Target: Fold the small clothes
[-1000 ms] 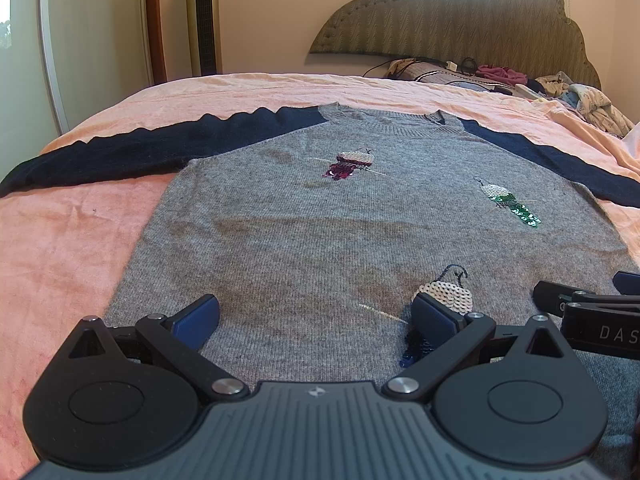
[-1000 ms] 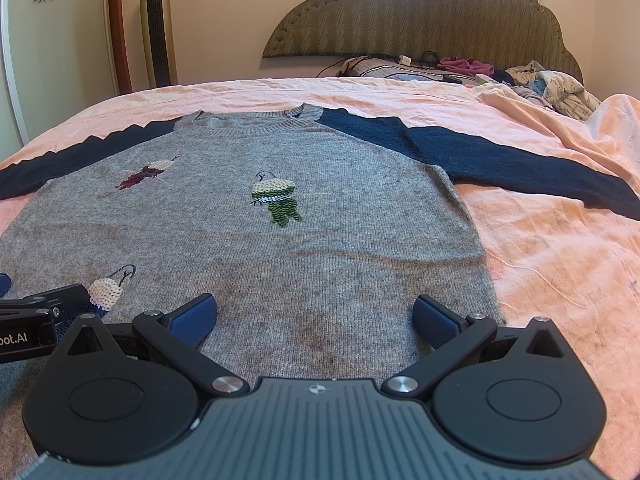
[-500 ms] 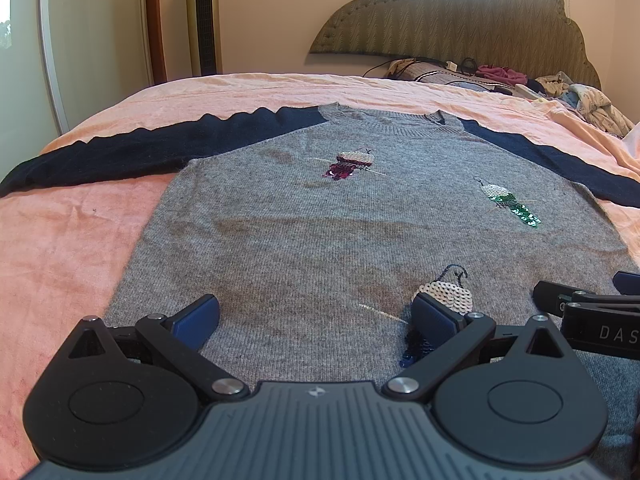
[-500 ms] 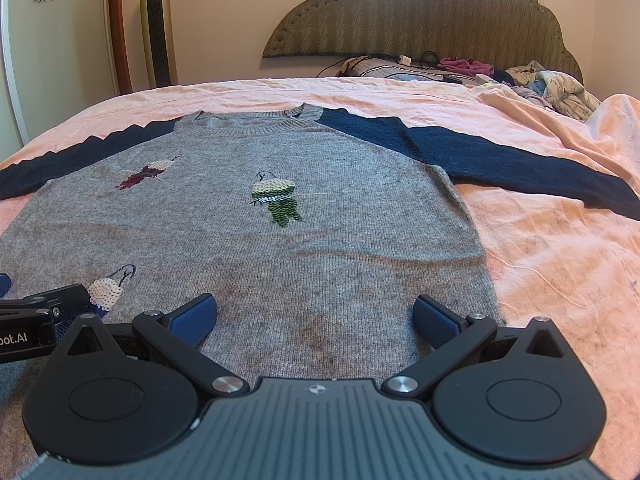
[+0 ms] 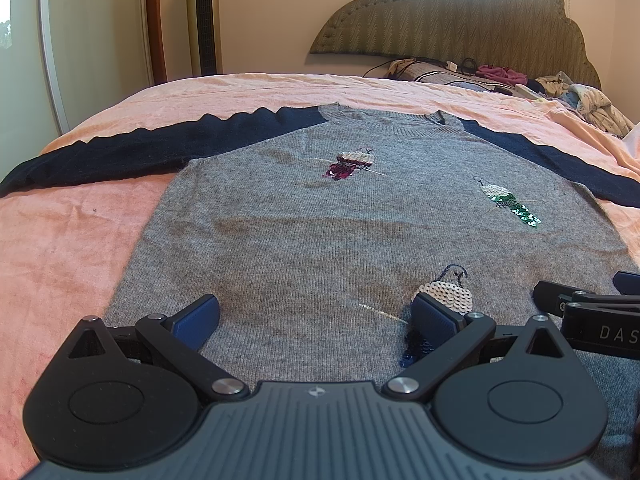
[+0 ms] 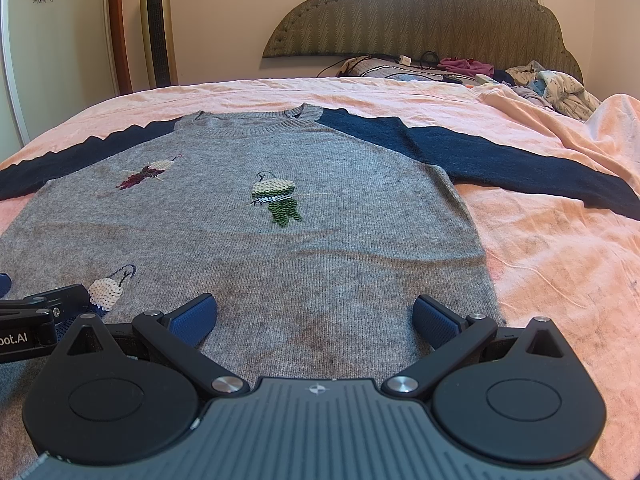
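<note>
Right now the bed [image 5: 60, 240] fills my view, covered in a pink sheet [image 6: 560, 260], with a padded headboard [image 6: 420, 12] at the far end. On it a grey sweater [image 5: 320, 248] lies flat, face up, navy sleeves stretched out to either side. Three sequin birds decorate its front: red [image 5: 350, 164], green [image 6: 278, 200] and white [image 5: 448, 292]. My left tongs [image 5: 316, 318] and right tongs [image 6: 314, 316] both hover low over the hem edge, side by side, jaws spread wide, holding nothing. Crumpled clothes [image 6: 560, 88] sit by the headboard.
</note>
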{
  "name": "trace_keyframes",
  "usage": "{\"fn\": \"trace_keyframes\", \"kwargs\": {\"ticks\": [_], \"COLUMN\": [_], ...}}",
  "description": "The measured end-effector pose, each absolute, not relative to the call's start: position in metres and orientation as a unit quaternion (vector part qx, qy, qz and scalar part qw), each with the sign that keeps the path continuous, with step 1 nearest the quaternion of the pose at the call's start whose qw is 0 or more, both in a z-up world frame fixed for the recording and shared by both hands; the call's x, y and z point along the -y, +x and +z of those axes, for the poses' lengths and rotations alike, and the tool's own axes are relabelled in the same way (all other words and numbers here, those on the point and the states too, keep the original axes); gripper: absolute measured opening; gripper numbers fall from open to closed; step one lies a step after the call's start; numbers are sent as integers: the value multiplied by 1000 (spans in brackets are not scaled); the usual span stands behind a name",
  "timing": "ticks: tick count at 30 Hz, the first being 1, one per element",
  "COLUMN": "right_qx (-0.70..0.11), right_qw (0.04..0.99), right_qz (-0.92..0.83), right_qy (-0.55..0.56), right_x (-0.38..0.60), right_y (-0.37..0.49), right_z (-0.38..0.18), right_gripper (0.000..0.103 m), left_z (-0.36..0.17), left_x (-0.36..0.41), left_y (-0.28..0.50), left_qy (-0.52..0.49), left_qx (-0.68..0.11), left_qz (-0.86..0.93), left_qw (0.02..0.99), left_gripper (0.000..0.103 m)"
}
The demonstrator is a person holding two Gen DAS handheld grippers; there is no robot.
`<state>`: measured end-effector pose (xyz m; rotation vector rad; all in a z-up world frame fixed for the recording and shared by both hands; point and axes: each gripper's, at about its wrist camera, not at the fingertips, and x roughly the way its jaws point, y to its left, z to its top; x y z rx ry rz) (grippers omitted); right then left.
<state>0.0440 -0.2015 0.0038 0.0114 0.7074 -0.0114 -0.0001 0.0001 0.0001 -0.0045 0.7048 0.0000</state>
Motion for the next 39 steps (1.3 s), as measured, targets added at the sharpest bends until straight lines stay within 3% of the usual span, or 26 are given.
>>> {"fn": "trace_keyframes", "kwargs": {"ticks": [30, 32, 36, 39], "right_qx": [-369, -364, -264, -219], "right_qw": [929, 927, 921, 875], "right_qz": [25, 46, 32, -25], "right_qy": [4, 77, 286, 430], "right_x": [210, 242, 357, 462], "right_y": [47, 48, 51, 64], "right_z": [13, 30, 66, 57], "right_gripper": [103, 102, 103, 103], "left_z": [0, 0, 0, 0], "left_x": [0, 0, 0, 0], "left_y": [0, 0, 0, 0], "left_qy": [-2, -2, -2, -2], "left_qx": [-345, -345, -345, -345], "left_qz": [0, 0, 0, 0], "left_qw": [939, 939, 939, 939], "left_gripper": [103, 103, 103, 103]}}
